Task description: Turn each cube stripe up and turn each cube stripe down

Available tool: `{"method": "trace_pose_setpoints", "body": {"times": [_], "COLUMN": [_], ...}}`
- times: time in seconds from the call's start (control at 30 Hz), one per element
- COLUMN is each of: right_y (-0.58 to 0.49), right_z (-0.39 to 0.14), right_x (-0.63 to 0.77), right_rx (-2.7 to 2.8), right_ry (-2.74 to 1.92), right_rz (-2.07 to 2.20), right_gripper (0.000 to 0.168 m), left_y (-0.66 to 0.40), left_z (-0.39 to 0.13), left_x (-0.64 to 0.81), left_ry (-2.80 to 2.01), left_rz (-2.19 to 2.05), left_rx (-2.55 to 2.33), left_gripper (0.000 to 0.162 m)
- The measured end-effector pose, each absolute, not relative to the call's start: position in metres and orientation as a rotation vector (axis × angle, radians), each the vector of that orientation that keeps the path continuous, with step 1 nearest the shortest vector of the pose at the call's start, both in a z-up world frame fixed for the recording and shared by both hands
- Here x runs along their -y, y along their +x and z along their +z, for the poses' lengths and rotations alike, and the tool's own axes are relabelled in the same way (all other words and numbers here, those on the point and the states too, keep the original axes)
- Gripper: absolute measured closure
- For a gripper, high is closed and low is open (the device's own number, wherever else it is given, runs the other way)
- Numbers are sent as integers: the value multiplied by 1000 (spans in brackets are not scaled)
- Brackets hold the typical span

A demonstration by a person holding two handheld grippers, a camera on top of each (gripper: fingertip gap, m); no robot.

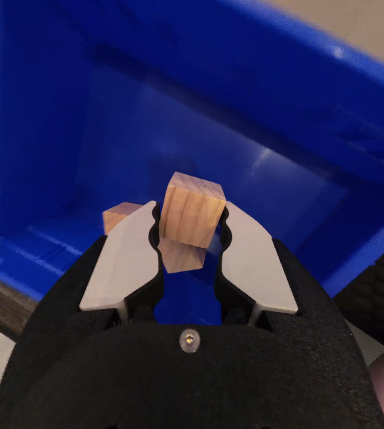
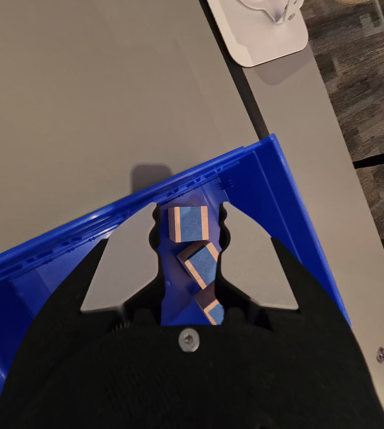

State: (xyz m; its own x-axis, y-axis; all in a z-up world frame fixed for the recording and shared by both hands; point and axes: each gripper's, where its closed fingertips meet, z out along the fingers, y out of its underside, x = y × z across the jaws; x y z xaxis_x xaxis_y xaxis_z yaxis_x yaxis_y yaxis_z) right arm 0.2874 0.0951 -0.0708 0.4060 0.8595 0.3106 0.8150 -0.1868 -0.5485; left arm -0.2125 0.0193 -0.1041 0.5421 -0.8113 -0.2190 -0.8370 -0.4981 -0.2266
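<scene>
In the left wrist view my left gripper [image 1: 191, 209] is shut on a plain wooden cube [image 1: 193, 218], held tilted above the floor of a blue bin [image 1: 140, 104]; no stripe shows on its visible faces. A second cube [image 1: 181, 257] lies just below it, and a third cube [image 1: 114, 216] peeks out behind the left finger. In the right wrist view my right gripper [image 2: 189, 209] is open and empty, high over the bin [image 2: 267, 185]. Three cubes lie below it with blue stripes facing up: the far cube [image 2: 188, 224], the middle cube [image 2: 200, 264] and the near cube [image 2: 214, 311].
The bin stands on a grey table [image 2: 70, 92]. A white flat base of some stand [image 2: 263, 30] sits at the table's far right. The table's edge runs down the right side, with dark patterned carpet [image 2: 360, 92] beyond it. The bin's walls rise around the cubes.
</scene>
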Motion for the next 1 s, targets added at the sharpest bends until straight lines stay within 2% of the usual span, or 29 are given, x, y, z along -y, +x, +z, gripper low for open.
{"method": "trace_pose_setpoints", "body": {"times": [0.13,0.27,0.37,0.43,0.57,0.7,0.93,1.0], "right_y": [291,263,202,152,76,43,47,47], "right_z": [-40,25,63,71,57,65,82,80], "right_x": [-105,-102,-68,-39,3,35,42,43], "right_rx": [1314,1179,1217,1285,1383,1280,1166,1178], "right_ry": [-1948,-1717,-1458,-1307,-1076,-802,-781,-767], "right_rz": [-47,-111,-14,68,24,-61,-12,-16], "right_gripper": [124,125,122,118,97,95,96,102], "left_y": [-198,-132,-93,-70,-23,11,53,61], "left_z": [-30,57,90,94,102,99,83,79], "left_x": [-25,-4,11,16,21,27,46,49], "left_ry": [-2208,-1785,-1627,-1608,-1615,-1621,-1634,-1648], "left_rz": [210,-80,-307,-473,-956,-1412,-1752,-1800], "left_rx": [-1235,-1176,-1154,-1153,-1041,-951,-971,-967], "left_gripper": [112,113,113,113,113,114,114,114]}}
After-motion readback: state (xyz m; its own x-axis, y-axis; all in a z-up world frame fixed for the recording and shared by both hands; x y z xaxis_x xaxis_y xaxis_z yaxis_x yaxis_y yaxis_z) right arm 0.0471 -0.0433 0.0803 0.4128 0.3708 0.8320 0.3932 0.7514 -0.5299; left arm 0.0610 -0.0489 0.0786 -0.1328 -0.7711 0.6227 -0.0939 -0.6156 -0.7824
